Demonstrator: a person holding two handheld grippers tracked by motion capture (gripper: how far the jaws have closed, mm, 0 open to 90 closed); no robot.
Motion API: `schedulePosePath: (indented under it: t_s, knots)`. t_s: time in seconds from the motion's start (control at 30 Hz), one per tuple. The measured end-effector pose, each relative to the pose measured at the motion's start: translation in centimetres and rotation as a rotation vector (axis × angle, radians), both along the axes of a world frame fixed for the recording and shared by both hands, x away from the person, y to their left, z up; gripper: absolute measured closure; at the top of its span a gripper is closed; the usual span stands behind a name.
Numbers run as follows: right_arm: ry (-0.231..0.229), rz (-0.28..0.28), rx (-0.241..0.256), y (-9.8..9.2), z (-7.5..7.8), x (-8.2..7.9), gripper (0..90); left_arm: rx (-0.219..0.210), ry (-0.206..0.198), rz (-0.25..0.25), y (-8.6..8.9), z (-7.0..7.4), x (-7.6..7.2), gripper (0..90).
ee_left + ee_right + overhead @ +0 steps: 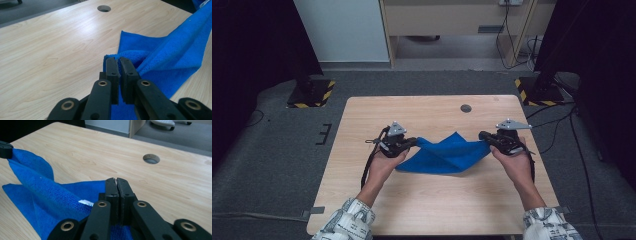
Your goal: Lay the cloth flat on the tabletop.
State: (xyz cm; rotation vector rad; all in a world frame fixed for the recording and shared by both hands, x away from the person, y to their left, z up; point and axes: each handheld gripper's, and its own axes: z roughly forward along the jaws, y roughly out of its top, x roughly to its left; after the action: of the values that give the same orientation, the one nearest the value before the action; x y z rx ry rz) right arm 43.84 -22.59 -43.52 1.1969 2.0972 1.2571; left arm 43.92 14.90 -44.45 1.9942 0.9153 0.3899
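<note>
- High view: blue cloth (447,154) mid-counter (432,210), stretched between both tongs.
- Left tongs (119,65): clamped on left corner.
- Right tongs (116,185): clamped on right corner.
- Step: folding, judged; next move calls for carrying both corners evenly.

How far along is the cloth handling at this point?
Done: both grasps are made, with the left gripper and right gripper each shut on a corner of the blue cloth. In hand: the corners are raised, the middle sags onto the table. Left: the cloth is still bunched, neither flat nor neatly folded.
</note>
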Motion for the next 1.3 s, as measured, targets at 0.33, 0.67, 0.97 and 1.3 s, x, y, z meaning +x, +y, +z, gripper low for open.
schedulePosePath:
  t_s: [0.33, 0.67, 0.97, 1.3]
  knots:
    - [-0.044, -0.008, 0.041, -0.7, 1.9, -0.7, 88.5, 0.011, -0.012, 0.013, 0.2, 1.5, 0.0, 86.5]
    - [-0.066, -0.017, 0.047, -1.0, 2.7, -0.9, 88.9, -0.003, -0.009, 0.019, 0.7, 1.7, 0.2, 86.9]
    - [-0.084, -0.013, 0.041, -0.7, 3.1, -1.3, 88.8, -0.018, -0.036, 0.02, 1.2, 3.1, 0.1, 86.5]
    - [-0.107, 0.001, 0.038, -0.3, 4.1, -2.0, 88.8, -0.023, -0.06, 0.023, 1.7, 4.4, -0.2, 86.4]
